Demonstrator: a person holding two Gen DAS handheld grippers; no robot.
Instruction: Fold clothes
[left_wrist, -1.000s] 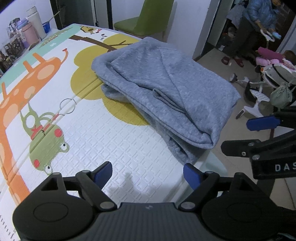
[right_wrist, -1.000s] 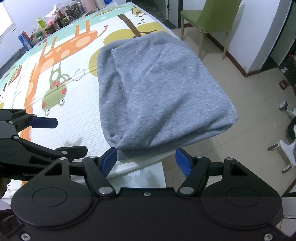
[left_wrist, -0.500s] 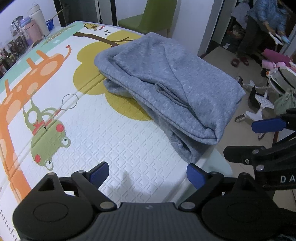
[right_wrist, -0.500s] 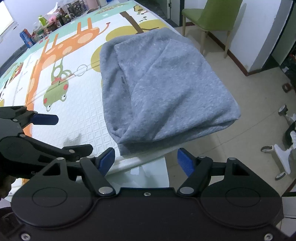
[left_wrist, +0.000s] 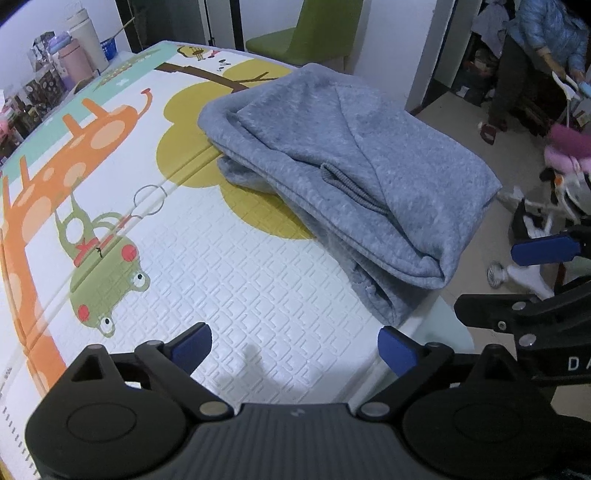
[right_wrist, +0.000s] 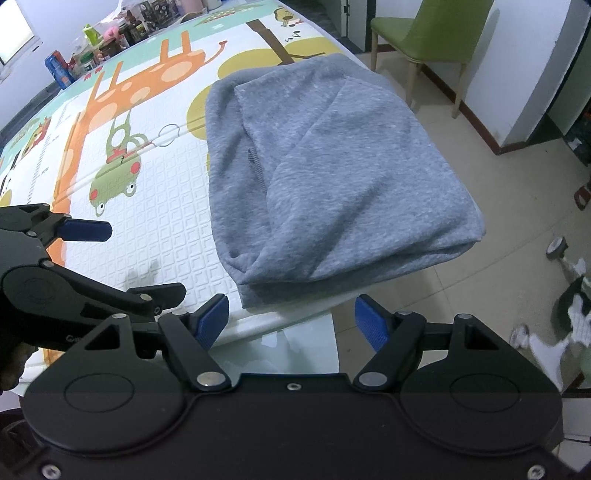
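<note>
The grey sweatshirt (right_wrist: 325, 170) lies folded into a thick bundle at the edge of the cartoon play mat (left_wrist: 221, 295), its outer side overhanging the mat edge above the tiled floor (right_wrist: 461, 302).

Left gripper (left_wrist: 293, 345): jaws spread wide, nothing between them, held above bare mat just beside the bundle's near corner. Its jaws have just been opening.

Right gripper (right_wrist: 291, 319): jaws apart and empty, hovering at the mat edge just short of the bundle's near hem.

Risk: the bundle sits partly off the mat. A push or a one-sided lift from either gripper is likely to tip it toward the floor. The loose upper layer may also slide open if only the top ply is pinched.

Change from the earlier frame: the left jaws stand visibly wider; the right jaws are slightly wider. The sweatshirt keeps the same place and shape.
</note>
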